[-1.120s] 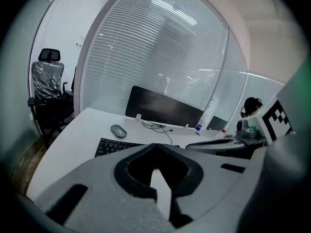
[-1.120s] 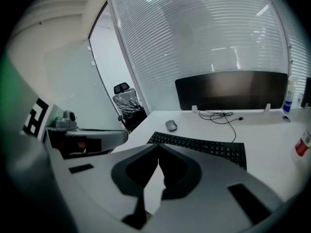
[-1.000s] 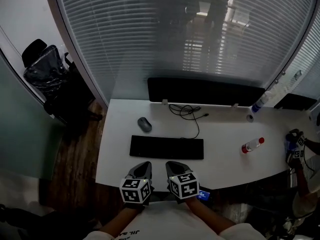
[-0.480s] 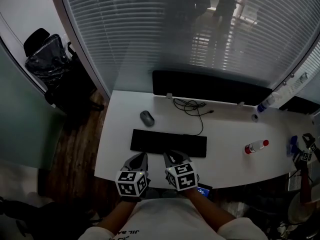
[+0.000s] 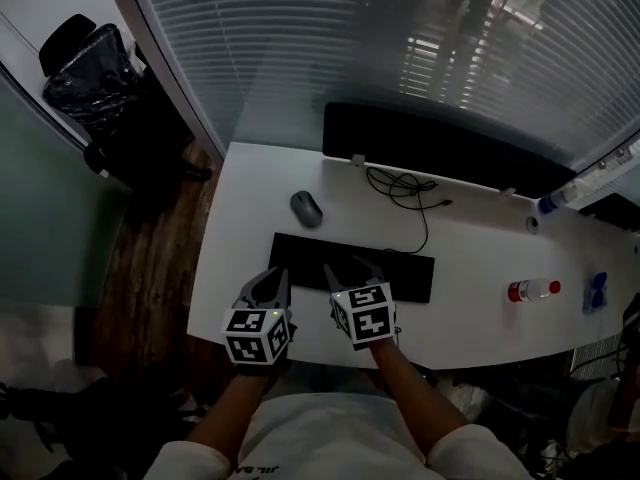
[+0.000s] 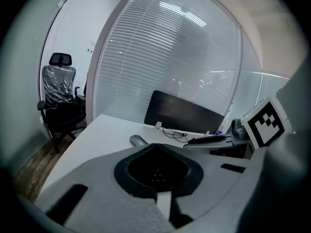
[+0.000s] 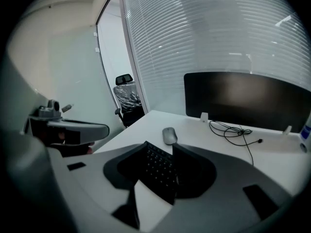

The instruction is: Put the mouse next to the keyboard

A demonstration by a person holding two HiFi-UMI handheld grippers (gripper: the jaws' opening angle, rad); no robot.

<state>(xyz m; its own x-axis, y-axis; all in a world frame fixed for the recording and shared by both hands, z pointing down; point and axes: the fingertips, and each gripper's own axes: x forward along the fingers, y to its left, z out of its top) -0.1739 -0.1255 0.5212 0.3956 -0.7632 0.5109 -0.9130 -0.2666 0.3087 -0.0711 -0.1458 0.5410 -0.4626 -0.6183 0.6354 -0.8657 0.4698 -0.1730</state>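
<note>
Right gripper [image 5: 352,268] hangs empty over the flat black keyboard [image 5: 405,273] with jaws opening, likely readying for the small grey oval mouse [image 5: 306,208] ahead-left beyond the keyboard's far edge; left gripper [image 5: 272,276] is clenched, idle, alongside.

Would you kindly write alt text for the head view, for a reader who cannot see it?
Two grippers hover at the near edge of a black keyboard on a white desk: the left gripper shut, the right gripper with jaws opening, nothing between them. A grey mouse lies beyond the keyboard's far left corner, apart from it.
</note>
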